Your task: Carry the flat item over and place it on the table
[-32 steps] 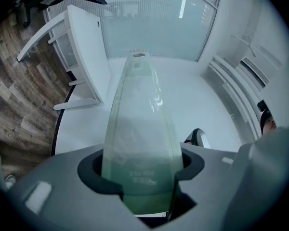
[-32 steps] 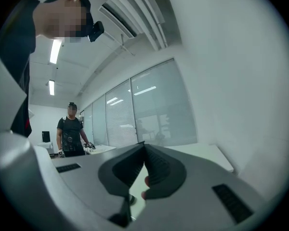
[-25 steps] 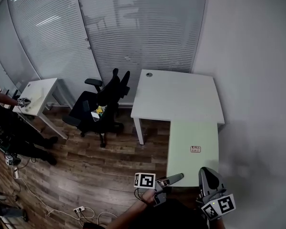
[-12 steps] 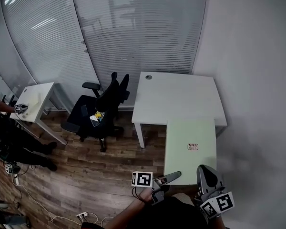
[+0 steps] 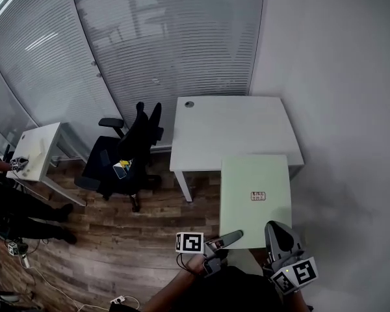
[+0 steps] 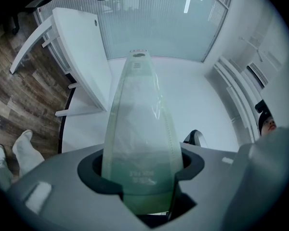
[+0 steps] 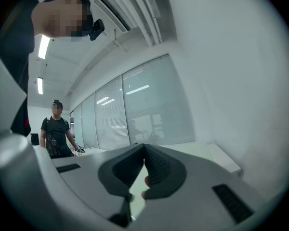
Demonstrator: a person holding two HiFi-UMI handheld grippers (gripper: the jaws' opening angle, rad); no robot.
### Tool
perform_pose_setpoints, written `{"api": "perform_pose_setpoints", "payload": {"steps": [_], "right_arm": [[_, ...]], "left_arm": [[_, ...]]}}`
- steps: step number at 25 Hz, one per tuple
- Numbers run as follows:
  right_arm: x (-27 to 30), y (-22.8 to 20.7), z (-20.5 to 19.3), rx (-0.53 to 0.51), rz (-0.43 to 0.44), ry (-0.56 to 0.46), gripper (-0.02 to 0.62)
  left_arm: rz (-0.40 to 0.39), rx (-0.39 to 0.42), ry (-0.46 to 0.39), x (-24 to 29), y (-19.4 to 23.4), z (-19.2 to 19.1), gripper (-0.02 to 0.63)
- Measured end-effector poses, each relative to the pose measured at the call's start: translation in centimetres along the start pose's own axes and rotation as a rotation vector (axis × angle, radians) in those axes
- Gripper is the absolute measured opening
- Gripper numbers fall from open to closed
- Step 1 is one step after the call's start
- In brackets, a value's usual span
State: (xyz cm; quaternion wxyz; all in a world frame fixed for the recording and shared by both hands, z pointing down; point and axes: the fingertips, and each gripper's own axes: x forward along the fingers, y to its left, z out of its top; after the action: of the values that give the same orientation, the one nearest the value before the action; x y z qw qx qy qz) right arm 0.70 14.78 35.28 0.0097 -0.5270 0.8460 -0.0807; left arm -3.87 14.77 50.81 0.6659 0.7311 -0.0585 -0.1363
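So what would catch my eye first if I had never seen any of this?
Most likely the pale green flat board. It juts forward from the left gripper at the bottom of the head view, and its far end overlaps the white rectangular table. Next comes the black office chair on the wood floor to the left of that table, in front of a wall of grey slatted blinds.

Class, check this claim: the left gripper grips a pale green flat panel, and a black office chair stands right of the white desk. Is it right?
No: the head view shows the black office chair left of the white desk. The left gripper does grip the pale green flat panel.
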Motion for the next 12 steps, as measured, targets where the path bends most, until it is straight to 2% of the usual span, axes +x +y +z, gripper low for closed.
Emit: {"api": "perform_pose_setpoints", "payload": {"steps": [4, 7, 12], "right_arm": [[1.1, -1.1, 0.2, 0.016, -0.006, 0.002, 0.0], [2.7, -2.3, 0.5, 0.021, 0.005, 0.007, 0.0], [5.6, -4.4, 0.5, 0.029, 0.031, 0.015, 0.0]], "left_arm": [[0.039, 0.037, 0.008, 0.4, 1.1, 1.4, 0.276], [0.031, 0.007, -0.011, 1.3, 1.0, 2.9, 0.276], [0.065, 0.044, -0.02, 2.3, 2.3, 5.8, 0.276]]}}
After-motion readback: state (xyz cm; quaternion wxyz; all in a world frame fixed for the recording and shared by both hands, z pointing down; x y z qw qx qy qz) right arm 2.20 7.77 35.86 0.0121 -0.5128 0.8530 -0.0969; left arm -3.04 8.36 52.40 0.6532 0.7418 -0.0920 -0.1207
